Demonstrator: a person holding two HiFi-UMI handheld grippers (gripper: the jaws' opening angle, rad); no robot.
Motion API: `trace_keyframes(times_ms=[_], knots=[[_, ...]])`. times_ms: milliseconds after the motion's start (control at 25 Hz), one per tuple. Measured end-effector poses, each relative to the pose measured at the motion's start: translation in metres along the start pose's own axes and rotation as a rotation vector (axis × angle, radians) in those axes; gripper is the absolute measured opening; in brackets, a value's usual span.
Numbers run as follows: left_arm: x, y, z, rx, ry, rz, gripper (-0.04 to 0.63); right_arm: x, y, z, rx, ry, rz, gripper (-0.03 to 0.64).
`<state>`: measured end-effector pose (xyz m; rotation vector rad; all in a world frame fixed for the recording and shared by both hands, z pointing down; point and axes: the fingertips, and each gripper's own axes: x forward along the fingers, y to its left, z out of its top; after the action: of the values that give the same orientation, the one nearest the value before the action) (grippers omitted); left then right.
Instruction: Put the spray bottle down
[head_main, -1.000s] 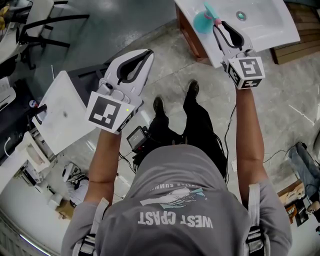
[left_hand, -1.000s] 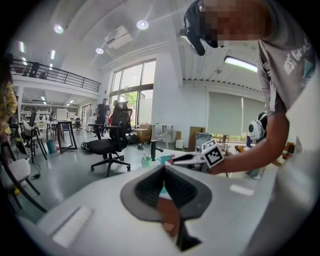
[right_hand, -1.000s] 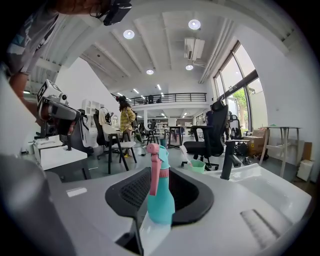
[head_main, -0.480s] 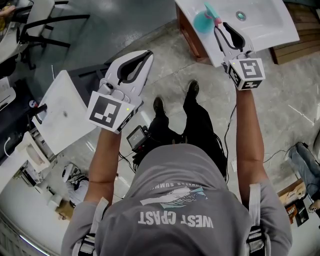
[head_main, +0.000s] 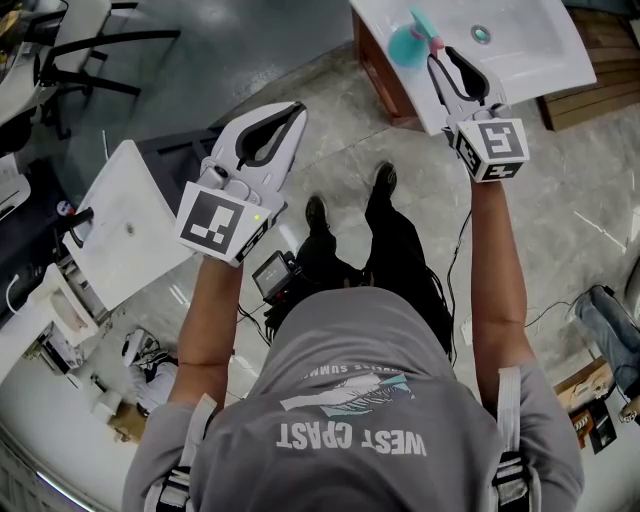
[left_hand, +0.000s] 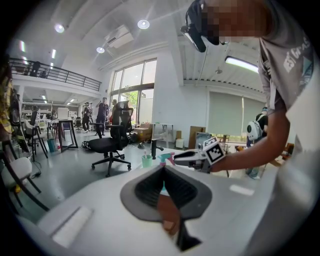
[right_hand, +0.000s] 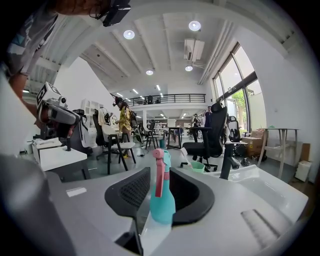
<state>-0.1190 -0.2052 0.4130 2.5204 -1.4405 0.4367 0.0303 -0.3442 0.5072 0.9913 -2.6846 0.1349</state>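
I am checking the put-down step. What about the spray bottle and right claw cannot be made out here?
Right gripper view: the right claw's jaws have just been opening, with the spray bottle between them; whether one pad touches it is unclear, as the bottle covers that pad's edge.
Head view: the bottle's foot on the sink, hidden by its own body.
Head view: the sink's far side, cut off by the top edge.
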Motion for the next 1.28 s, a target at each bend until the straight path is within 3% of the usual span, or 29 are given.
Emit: trace_keyframes(times_ms=[520, 1280], knots=[[-0.006, 0.005, 0.002, -0.007, -0.013, 0.006, 0.003, -0.002, 0.003, 0.008, -0.006, 0.005, -0.008, 0.124], [-0.034, 0.028, 0.020, -0.015, -0.054, 0.012, 0.004, -0.013, 0.011, 0.054, -0.029, -0.022, -0.057, 0.123]])
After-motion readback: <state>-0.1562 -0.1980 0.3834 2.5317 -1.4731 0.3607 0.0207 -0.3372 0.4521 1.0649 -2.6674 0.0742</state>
